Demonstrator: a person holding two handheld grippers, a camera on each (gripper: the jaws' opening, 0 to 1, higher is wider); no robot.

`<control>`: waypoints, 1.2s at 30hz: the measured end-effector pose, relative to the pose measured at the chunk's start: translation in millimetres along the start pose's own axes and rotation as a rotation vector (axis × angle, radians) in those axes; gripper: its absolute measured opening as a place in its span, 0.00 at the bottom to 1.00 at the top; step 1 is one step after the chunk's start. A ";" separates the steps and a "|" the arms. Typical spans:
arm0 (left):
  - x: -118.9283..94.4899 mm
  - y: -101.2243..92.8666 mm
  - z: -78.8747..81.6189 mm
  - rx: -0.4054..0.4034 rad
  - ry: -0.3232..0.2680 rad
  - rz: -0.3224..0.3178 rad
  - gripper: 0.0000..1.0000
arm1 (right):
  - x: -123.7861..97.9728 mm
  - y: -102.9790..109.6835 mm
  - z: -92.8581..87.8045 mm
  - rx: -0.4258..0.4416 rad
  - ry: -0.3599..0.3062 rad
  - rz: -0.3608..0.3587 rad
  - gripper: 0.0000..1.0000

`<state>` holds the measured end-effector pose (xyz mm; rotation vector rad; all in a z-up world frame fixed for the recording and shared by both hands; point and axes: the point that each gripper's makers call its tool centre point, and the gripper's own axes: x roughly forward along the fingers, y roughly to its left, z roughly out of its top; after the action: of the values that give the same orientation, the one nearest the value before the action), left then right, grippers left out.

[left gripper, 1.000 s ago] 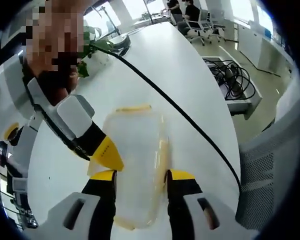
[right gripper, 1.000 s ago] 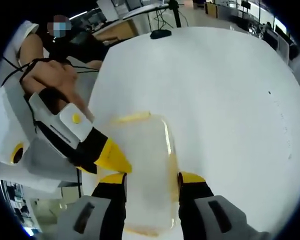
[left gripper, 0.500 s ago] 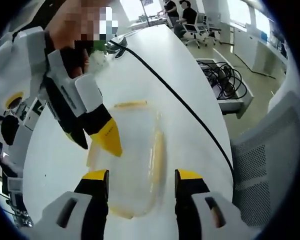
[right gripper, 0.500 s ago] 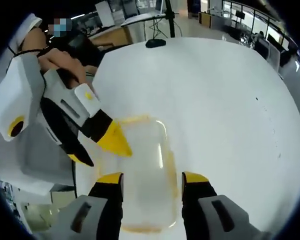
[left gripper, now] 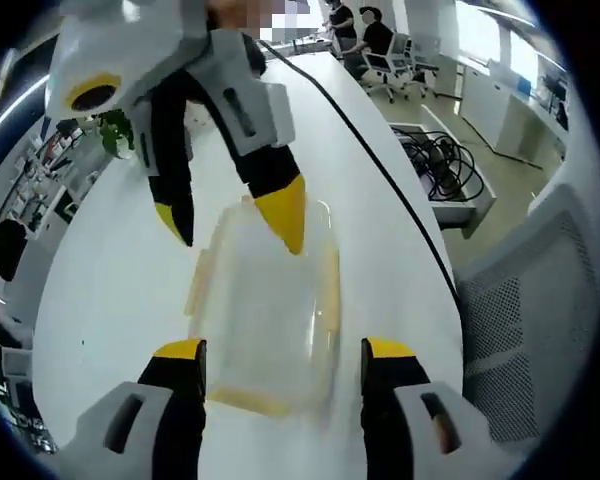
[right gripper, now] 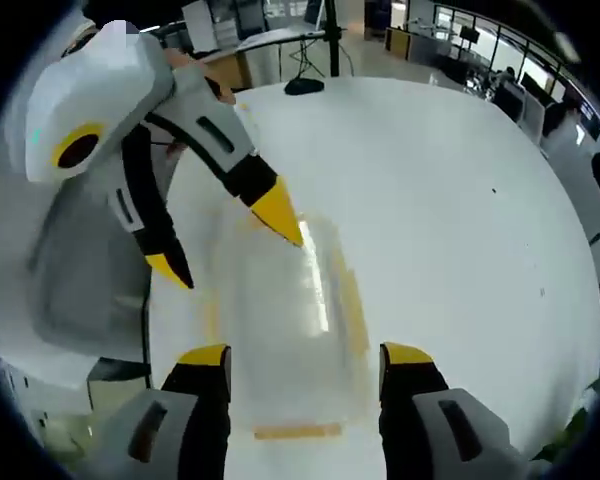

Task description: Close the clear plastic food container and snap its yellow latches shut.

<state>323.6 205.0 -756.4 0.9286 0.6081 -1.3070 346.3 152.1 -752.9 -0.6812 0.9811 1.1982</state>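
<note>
We see the clear container (left gripper: 265,310) lying on the white surface (left gripper: 380,230). Our left gripper (left gripper: 280,352) and right gripper (right gripper: 305,357) both hover above the container, fingers spread open, gripping nothing.

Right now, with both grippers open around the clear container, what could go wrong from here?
The container sits loose on the smooth white table, so pressing a yellow latch could slide it instead of snapping it. The left gripper and right gripper face each other closely over it and could collide.
</note>
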 end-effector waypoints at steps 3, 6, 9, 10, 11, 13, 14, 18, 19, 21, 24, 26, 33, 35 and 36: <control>-3.5 8.3 -3.0 -0.013 -0.004 -0.006 0.67 | -4.9 2.6 -7.7 0.002 -0.006 -0.030 0.63; -5.6 16.4 -4.0 -0.022 -0.009 -0.009 0.71 | -9.4 5.1 -15.8 -0.004 -0.007 -0.055 0.67; -0.3 20.7 -6.3 -0.034 -0.011 -0.027 0.75 | -7.9 5.8 -24.0 -0.017 0.002 -0.071 0.72; 2.2 20.5 -7.9 -0.034 -0.004 -0.034 0.76 | -6.3 6.8 -25.8 -0.022 0.008 -0.071 0.75; 5.2 19.9 -9.4 -0.029 0.008 -0.043 0.78 | -3.9 7.5 -29.1 -0.031 0.018 -0.075 0.76; 8.3 18.9 -9.0 -0.028 0.012 -0.056 0.79 | -1.3 7.2 -32.7 -0.070 0.042 -0.086 0.76; 10.9 17.9 -8.5 -0.022 0.017 -0.062 0.79 | -0.5 8.0 -32.4 -0.074 0.040 -0.087 0.78; 18.6 17.7 -11.1 0.000 0.039 -0.080 0.79 | 3.1 5.4 -32.6 -0.099 0.048 -0.093 0.79; 19.8 18.4 -11.3 0.003 0.041 -0.078 0.80 | 4.6 4.5 -33.4 -0.120 0.059 -0.095 0.79; 22.4 19.2 -11.9 0.007 0.044 -0.084 0.80 | 6.9 4.6 -32.9 -0.122 0.061 -0.093 0.80; 26.5 18.0 -14.1 0.002 0.056 -0.101 0.82 | 10.7 3.0 -35.2 -0.133 0.072 -0.094 0.80; 28.7 16.0 -15.2 0.005 0.060 -0.112 0.82 | 14.0 3.8 -38.0 -0.136 0.082 -0.089 0.80; 37.7 10.5 -24.0 0.035 0.104 -0.121 0.83 | 22.8 4.5 -44.8 -0.148 0.097 -0.096 0.79; 38.4 10.7 -23.7 0.030 0.104 -0.120 0.84 | 23.0 4.5 -45.2 -0.149 0.096 -0.095 0.79; 38.4 10.4 -23.9 0.029 0.106 -0.119 0.84 | 22.8 4.8 -45.0 -0.150 0.096 -0.096 0.79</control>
<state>344.0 204.7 -798.1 1.0031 0.7373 -1.3820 331.6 124.7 -792.9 -0.9016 0.9336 1.1709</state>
